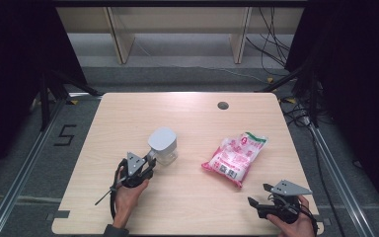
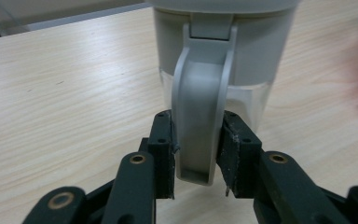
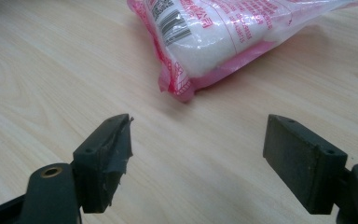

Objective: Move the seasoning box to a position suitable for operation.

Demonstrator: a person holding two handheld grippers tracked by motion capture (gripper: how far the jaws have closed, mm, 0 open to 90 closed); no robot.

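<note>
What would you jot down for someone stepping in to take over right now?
Left gripper: jaws either side of the grey handle of the lidded jug, pads at the handle; jug stands upright on the table.
Right gripper: open, holding nothing, low over the table just short of the pink bag of white grains.
Done: handle reached. The bag lies flat and looks unopened.
Left, probably: lift the jug, pick up the bag.

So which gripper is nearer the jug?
Left. The left gripper has its fingers around the jug handle; the right gripper sits far across, beyond the bag.
</note>
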